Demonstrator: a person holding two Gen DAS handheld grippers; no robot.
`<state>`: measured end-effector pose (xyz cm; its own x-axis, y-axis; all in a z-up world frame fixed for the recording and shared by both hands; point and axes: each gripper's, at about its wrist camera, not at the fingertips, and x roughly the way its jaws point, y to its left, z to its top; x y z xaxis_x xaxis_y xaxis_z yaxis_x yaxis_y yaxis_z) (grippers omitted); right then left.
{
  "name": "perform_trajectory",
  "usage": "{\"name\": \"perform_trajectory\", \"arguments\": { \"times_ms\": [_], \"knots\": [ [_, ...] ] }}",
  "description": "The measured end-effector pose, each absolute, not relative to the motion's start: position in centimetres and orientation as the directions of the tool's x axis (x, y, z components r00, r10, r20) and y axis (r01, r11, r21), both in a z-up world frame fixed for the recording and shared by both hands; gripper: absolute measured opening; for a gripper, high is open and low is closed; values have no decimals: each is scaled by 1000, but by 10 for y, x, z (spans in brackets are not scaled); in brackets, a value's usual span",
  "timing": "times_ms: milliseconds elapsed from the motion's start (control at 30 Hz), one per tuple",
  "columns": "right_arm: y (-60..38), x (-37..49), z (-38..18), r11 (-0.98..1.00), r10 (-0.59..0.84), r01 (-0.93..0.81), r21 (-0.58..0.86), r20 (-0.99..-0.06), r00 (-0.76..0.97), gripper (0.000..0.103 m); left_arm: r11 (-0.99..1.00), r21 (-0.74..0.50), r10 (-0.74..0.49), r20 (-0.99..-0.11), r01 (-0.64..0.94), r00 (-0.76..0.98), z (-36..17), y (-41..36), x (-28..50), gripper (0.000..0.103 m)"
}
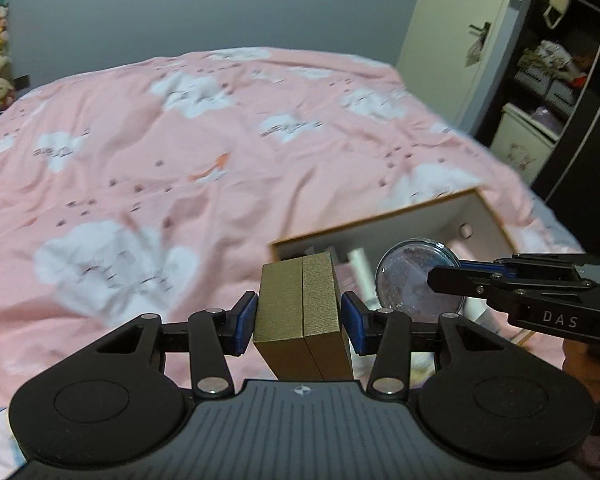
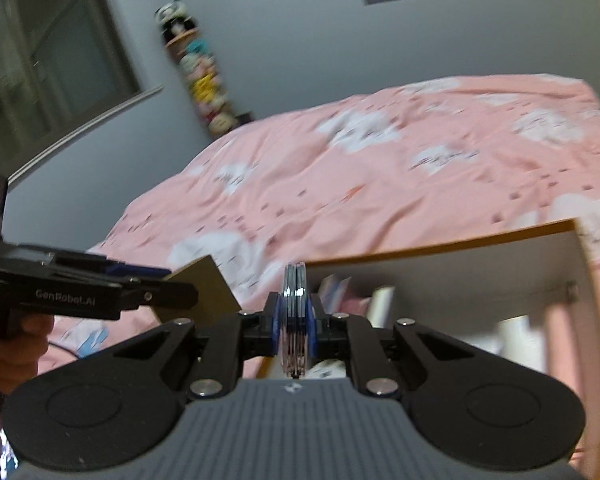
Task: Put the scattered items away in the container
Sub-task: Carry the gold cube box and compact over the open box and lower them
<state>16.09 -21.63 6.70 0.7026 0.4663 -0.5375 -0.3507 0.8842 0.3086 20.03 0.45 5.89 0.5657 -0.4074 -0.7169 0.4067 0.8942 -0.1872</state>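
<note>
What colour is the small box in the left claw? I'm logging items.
Brushed gold small cardboard box; clearest in the left wrist view.

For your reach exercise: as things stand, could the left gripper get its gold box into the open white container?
Probably yes. The left gripper holds the gold box just short of the white container, whose top is open. The right gripper, holding a round compact, crowds its right side only.
</note>
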Motion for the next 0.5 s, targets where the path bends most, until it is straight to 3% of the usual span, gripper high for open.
{"name": "perform_trajectory", "arguments": {
  "times_ms": [300, 500],
  "knots": [
    [-267, 188, 56, 925, 354, -194, 325, -560, 749, 15, 848, -266, -500, -689, 459, 525, 53, -64, 231, 53],
    [-287, 209, 32, 932, 303, -97, 350, -603, 738, 15, 855, -287, -487, -731, 431, 479, 26, -101, 253, 53]
  ]
}}
